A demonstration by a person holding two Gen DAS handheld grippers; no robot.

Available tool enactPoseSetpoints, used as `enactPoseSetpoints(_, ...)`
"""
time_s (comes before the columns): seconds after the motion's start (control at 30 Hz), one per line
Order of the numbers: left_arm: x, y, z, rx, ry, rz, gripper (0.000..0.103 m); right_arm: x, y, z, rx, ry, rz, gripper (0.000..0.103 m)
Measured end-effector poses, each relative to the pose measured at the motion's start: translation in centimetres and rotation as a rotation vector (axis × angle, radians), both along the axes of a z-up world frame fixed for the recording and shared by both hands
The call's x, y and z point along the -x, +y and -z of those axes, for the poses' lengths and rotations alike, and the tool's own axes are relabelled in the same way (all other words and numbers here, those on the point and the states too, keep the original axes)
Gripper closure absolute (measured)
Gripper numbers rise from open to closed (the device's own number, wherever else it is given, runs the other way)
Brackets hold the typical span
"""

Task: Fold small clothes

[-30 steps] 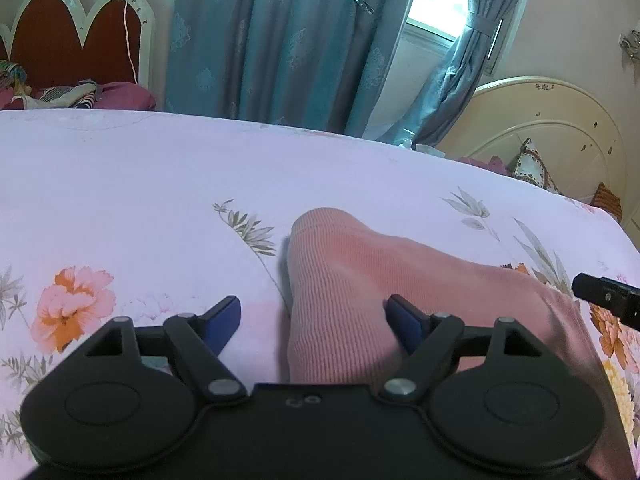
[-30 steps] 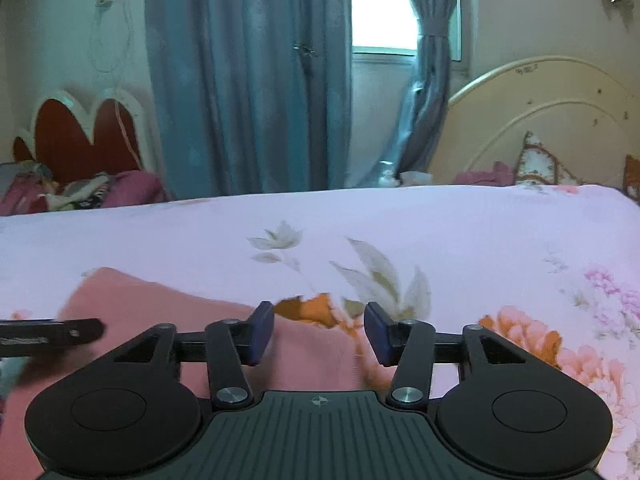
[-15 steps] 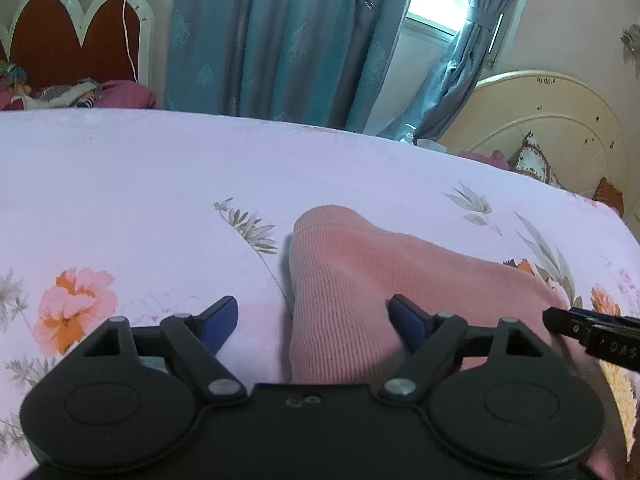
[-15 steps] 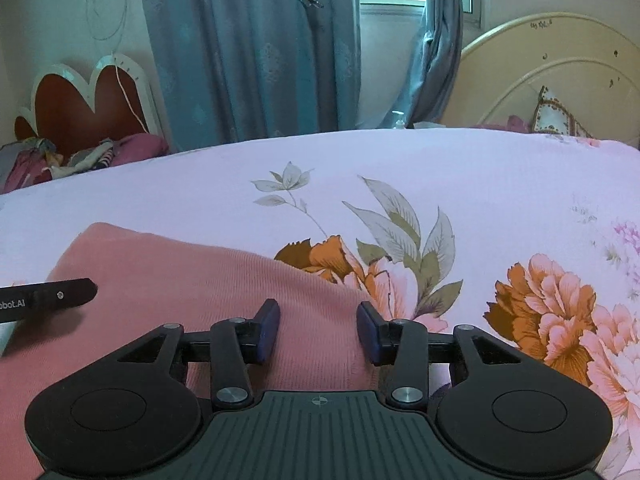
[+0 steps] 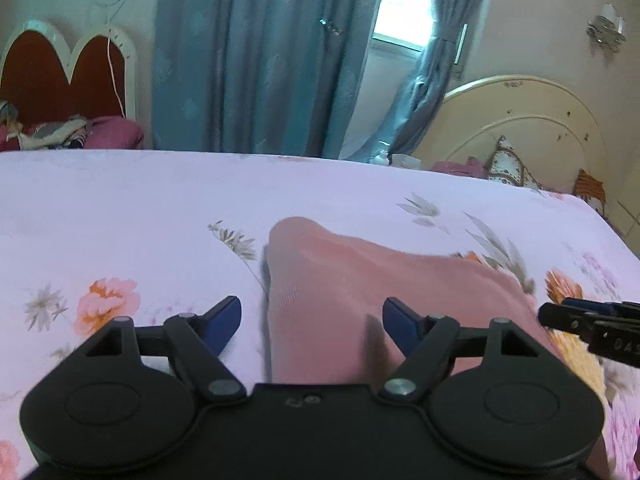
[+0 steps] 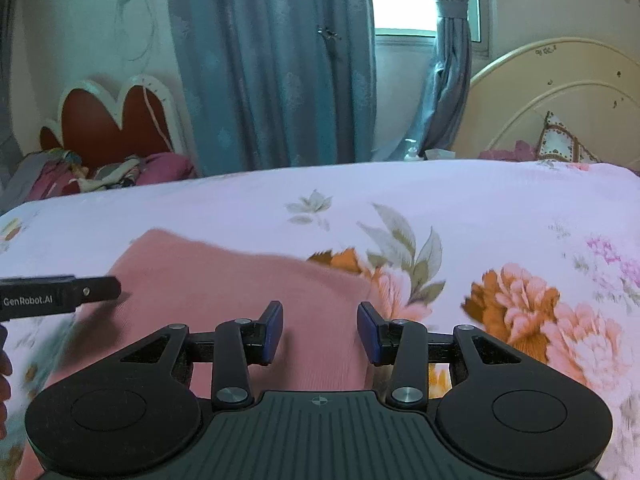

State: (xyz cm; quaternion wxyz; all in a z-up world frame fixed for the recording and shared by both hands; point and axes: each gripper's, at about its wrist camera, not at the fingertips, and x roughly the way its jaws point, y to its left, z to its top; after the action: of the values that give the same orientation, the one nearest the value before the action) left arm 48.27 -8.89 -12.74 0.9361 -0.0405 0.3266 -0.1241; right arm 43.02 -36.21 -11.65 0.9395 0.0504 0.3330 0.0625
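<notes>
A pink ribbed knit garment [image 5: 352, 292] lies folded flat on the floral bedsheet [image 5: 120, 208]. My left gripper [image 5: 312, 320] is open, its blue pads straddling the garment's left edge. My right gripper [image 6: 320, 332] is open over the garment's right edge [image 6: 248, 280]. The right gripper's finger shows at the right of the left wrist view [image 5: 588, 324]. The left gripper's finger shows at the left of the right wrist view [image 6: 60, 296].
A cream headboard [image 5: 520, 128] with cushions stands at the far right. A red heart-shaped headboard [image 5: 60, 76] with piled cloth stands at the far left. Blue curtains [image 5: 260, 56] hang behind the bed.
Both views have lifted a little from the cloth. The right gripper's jaws have opened wider. The garment lies as before.
</notes>
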Motion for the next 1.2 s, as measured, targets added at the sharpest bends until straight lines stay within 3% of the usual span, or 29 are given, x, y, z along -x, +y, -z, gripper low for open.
enactPoseSetpoints(0.2,3.6,-0.7,1.6,-0.077,0.025,-0.02,0.027,3.0,1.3,2.3,0.094,0.046,-0.054,0.061)
enactPoseSetpoints(0.3,3.6,-0.3,2.5,-0.058,0.035,-0.037,0.025,2.6,0.5,3.9,0.1,0.087,-0.011,0.061)
enactPoseSetpoints(0.37,3.1,0.2,2.8,-0.024,0.063,-0.047,0.023,2.3,-0.7,4.5,0.042,0.106,0.021,0.061)
enactPoseSetpoints(0.57,3.6,1.4,2.0,0.039,0.1,-0.069,0.024,4.0,-1.8,2.7,-0.025,0.085,0.051,0.061)
enactPoseSetpoints(0.77,6.2,2.0,1.7,0.061,0.103,-0.056,0.029,8.1,-1.0,0.8,-0.007,0.055,0.008,0.061)
enactPoseSetpoints(1.0,8.6,2.0,2.0,0.052,0.12,-0.034,0.029,11.0,-1.4,3.0,0.018,0.129,0.022,0.061)
enactPoseSetpoints(1.2,9.7,2.2,4.0,0.031,0.173,-0.008,0.026,11.7,-2.6,3.7,-0.016,0.163,0.05,0.061)
